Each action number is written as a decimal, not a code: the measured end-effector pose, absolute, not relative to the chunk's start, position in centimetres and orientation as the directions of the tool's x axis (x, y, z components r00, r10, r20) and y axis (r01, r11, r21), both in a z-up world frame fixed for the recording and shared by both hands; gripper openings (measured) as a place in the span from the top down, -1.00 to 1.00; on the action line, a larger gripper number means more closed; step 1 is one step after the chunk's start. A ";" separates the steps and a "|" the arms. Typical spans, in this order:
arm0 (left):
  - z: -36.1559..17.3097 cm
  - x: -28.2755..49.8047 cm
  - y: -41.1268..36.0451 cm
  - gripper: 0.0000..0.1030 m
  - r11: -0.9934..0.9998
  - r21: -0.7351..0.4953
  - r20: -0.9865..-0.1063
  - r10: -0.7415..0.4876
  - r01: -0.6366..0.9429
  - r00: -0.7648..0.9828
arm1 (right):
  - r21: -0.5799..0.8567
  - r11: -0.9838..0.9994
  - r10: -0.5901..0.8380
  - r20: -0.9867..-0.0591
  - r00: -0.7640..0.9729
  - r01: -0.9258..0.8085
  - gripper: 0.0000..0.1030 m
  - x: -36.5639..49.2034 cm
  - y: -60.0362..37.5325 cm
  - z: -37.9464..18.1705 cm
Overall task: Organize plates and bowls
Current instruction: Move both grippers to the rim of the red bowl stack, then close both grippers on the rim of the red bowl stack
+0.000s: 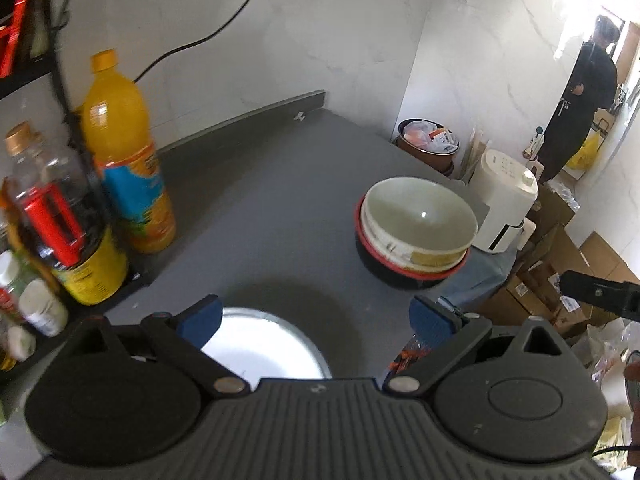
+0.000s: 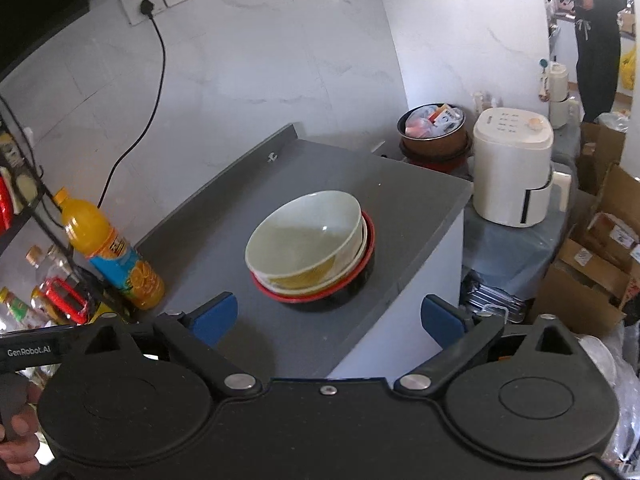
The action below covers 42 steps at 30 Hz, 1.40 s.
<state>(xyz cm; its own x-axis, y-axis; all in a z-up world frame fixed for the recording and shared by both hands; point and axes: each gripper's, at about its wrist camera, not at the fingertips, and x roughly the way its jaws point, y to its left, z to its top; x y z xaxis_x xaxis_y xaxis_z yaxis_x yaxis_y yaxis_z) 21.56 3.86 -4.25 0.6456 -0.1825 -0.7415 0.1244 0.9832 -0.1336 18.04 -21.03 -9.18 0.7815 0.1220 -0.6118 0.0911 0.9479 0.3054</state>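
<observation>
A: Item one, the stack of bowls?

B: Three nested pieces on the grey countertop, toward its right edge. Top: a cream bowl, empty, sitting slightly tilted. Beneath it a second cream bowl with a yellow band. Lowest: a black bowl with a red rim. Nothing grips the stack.

A: Item two?

B: A white plate with a dark rim, flat on the same countertop, well apart from the stack. In the left wrist view it lies just below and between the fingers, partly hidden by the tool body.

A: The tools?

B: Left gripper: blue-padded fingers spread wide, holding nothing, poised above the plate. Right gripper: fingers likewise spread wide and empty, facing the bowl stack without touching it. Part of a hand shows at the lower left of the right wrist view.

A: Surroundings?

B: An orange juice bottle upright at the counter's left side, beside a black rack of bottles. A black cable runs down the marble wall from a socket. Past the counter's far right corner: a brown pot filled with packets and a white appliance. Cardboard boxes stand lower right. A person in dark clothing stands in the background doorway.
</observation>
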 end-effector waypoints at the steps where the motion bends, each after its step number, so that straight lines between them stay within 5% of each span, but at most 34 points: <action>1: -4.4 22.3 3.2 -0.92 0.984 -0.128 -0.743 -0.179 0.125 0.645 | 0.310 0.947 0.127 -0.615 0.778 0.090 -0.91 18.7 -21.3 -9.3; 21: -8.6 32.0 -2.7 -0.71 0.979 -0.188 -0.759 -0.192 0.073 0.622 | 0.402 0.915 0.266 -0.611 0.746 0.003 -0.68 28.9 -25.1 -13.6; 29: -11.4 35.5 -3.5 -0.47 0.974 -0.221 -0.782 -0.209 0.053 0.588 | 0.426 0.905 0.299 -0.653 0.695 0.011 -0.14 32.3 -25.5 -16.8; 31: -12.1 36.2 -3.5 -0.41 0.976 -0.214 -0.792 -0.200 0.044 0.577 | 0.447 0.895 0.318 -0.660 0.681 0.015 0.30 32.9 -25.6 -17.4; 33: -12.8 36.9 -3.6 -0.35 0.979 -0.202 -0.803 -0.188 0.039 0.566 | 0.469 0.883 0.337 -0.655 0.677 0.014 0.40 33.3 -25.8 -17.9; 42: -15.4 39.3 -3.5 -0.18 0.977 -0.213 -0.834 -0.190 0.015 0.518 | 0.472 0.881 0.334 -0.661 0.672 0.027 0.34 34.8 -26.2 -17.8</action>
<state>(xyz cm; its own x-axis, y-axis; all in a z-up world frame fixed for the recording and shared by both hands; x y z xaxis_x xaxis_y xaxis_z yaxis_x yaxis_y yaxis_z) 39.29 -3.48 -15.39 0.5183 -0.1899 -0.8338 0.0155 0.9769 -0.2129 34.80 -26.23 -17.77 0.6724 0.3336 -0.6608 0.0268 0.8812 0.4721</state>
